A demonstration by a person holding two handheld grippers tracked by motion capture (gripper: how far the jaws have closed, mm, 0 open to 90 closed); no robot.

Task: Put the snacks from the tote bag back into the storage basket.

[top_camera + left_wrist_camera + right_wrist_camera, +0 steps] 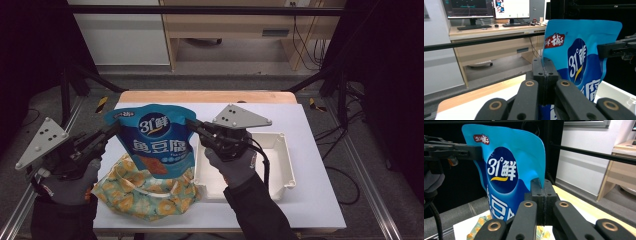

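A blue snack pouch with white lettering hangs upright above the table, held by its two upper side edges. My left gripper is shut on its left edge, and my right gripper is shut on its right edge. Below the pouch lies a yellow-and-teal patterned cloth bag. In the left gripper view my jaws pinch the pouch edge, with the other gripper farther off. In the right gripper view my jaws clamp the pouch edge, and the cloth bag shows underneath.
A white plastic tray stands on the white tabletop right of the cloth bag, under my right hand. A wooden strip runs along the table's far edge. Black frame bars cross behind and beside the table.
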